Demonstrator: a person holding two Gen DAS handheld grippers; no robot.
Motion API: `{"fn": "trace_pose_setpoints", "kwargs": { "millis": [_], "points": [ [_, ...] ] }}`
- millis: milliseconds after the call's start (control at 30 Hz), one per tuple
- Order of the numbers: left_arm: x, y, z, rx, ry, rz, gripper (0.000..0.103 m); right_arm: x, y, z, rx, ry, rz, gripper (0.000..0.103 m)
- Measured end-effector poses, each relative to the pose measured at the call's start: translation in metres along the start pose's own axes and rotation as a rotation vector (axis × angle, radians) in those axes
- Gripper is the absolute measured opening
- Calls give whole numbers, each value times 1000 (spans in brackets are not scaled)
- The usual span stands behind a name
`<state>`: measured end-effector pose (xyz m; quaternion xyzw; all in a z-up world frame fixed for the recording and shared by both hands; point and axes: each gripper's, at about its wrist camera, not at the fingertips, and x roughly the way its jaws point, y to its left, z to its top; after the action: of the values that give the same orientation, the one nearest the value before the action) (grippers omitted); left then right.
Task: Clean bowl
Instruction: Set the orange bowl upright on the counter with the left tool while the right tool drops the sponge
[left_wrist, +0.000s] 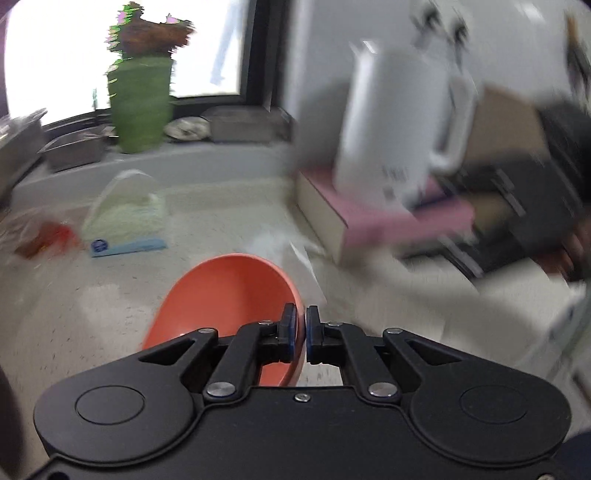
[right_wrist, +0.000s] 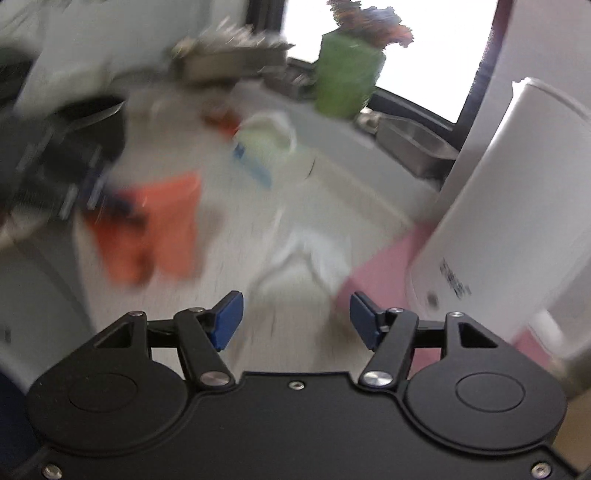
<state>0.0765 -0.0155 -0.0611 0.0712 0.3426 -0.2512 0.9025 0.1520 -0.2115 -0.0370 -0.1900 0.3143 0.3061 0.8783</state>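
In the left wrist view we see one orange bowl (left_wrist: 225, 299), tilted on its side above the speckled tabletop (left_wrist: 74, 314). The left gripper (left_wrist: 301, 332) has its jaws clamped on the right rim of this bowl, and the two blue pads press the rim from both sides. Behind it we count one white kettle (left_wrist: 395, 122) standing on one pink book (left_wrist: 373, 218), one green pot (left_wrist: 142, 107) with a plant at the window, one packet of greenish cloths (left_wrist: 125, 218) with a blue label, and one reddish bag (left_wrist: 44, 236) at the far left. A crumpled white tissue (left_wrist: 280, 243) lies just beyond the bowl. At the right edge the other black tool shows only as a dark blur.

In the right wrist view the right gripper (right_wrist: 296, 319) has its jaws wide apart and holds nothing. The picture is strongly blurred. Here the bowl (right_wrist: 159, 229) is an orange smear at the left, with the left gripper (right_wrist: 74, 184) as a dark shape touching it. The tissue (right_wrist: 310, 254) lies on the tabletop (right_wrist: 240, 221) ahead of the open jaws, and this view shows it more fully. The kettle (right_wrist: 509, 203) fills the right side, on the book (right_wrist: 384, 269). We see the pot (right_wrist: 347, 77) and the packet (right_wrist: 266, 144) again, and one metal tray (right_wrist: 413, 144) near the window is plainer here.
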Motion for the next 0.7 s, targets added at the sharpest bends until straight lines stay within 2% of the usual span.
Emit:
{"fn": "trace_pose_setpoints", "kwargs": {
  "millis": [100, 167, 267, 367, 467, 533, 600, 700],
  "points": [
    [6, -4, -10, -9, 14, 0, 4, 45, 6, 11, 7, 37, -28, 69],
    [7, -3, -17, -34, 5, -1, 5, 68, 7, 15, 25, 58, 11, 69],
    [7, -1, -20, -54, -3, 9, 5, 91, 8, 15, 17, 113, 8, 69],
    [7, -5, -19, -36, -6, 32, 5, 107, 8, 15, 36, 149, 54, 69],
    [7, -12, -18, -9, -5, 78, 9, 116, 16, 16, 9, 154, 54, 69],
    [9, -21, -18, 38, 9, 137, 17, 115, 18, 19, 20, 138, 61, 69],
    [6, -27, -18, 60, -13, 170, 28, 114, 19, 24, 29, 128, 65, 69],
    [-5, -31, -17, 47, -84, 201, 44, 132, 17, 25, 39, 195, 20, 70]
  ]
}}
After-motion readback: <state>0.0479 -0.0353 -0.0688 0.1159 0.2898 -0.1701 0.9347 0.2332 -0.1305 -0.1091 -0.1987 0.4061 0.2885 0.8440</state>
